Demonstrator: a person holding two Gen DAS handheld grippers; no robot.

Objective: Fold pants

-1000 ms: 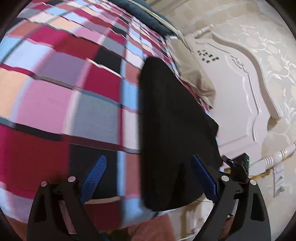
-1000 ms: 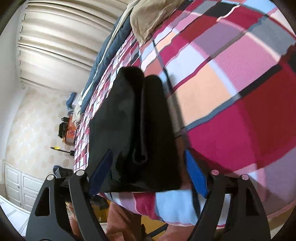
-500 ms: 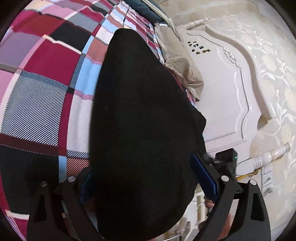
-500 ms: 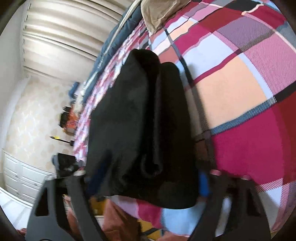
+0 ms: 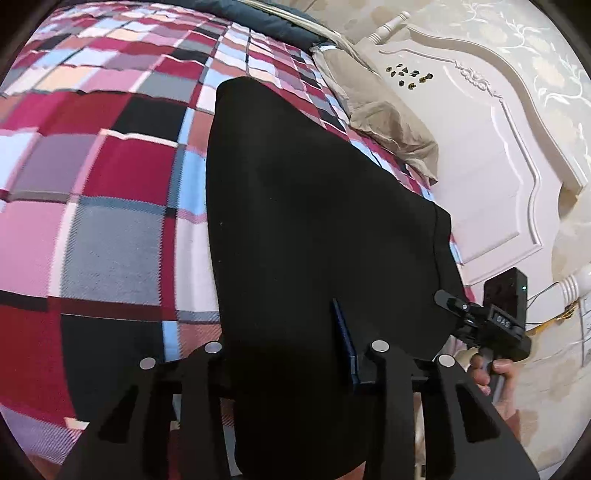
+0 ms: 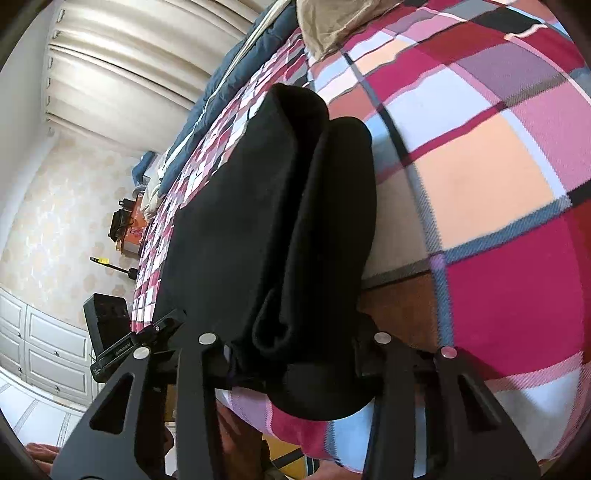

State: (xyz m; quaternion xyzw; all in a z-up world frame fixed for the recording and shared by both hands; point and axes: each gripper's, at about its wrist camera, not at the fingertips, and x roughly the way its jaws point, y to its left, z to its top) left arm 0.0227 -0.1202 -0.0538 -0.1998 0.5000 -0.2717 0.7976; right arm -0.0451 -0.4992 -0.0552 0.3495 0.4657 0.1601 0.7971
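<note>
Folded black pants (image 5: 295, 203) lie on the plaid bedspread (image 5: 110, 166), their near end at the bed's edge. My left gripper (image 5: 286, 332) is closing on one near corner: the cloth fills the gap, a blue pad (image 5: 343, 332) presses into it, and the other finger is hidden under the fabric. In the right wrist view the pants (image 6: 258, 203) show two stacked folds. My right gripper (image 6: 295, 354) is closing on the other near corner, with the bunched cloth covering its pads. Each gripper shows in the other's view: the right one (image 5: 491, 325) with a hand on it, the left one (image 6: 122, 343).
A beige pillow (image 5: 388, 122) lies by the white carved headboard (image 5: 480, 166), and a dark blue blanket (image 5: 280, 22) runs along the bed's far side. Curtains (image 6: 129, 55), white cabinets (image 6: 44, 350) and a cluttered bedside stand (image 6: 129, 225) are beyond the bed.
Both grippers moved forward over the near end of the pants and their jaws narrowed onto the cloth. The left one slid sideways from the bedspread onto the pants.
</note>
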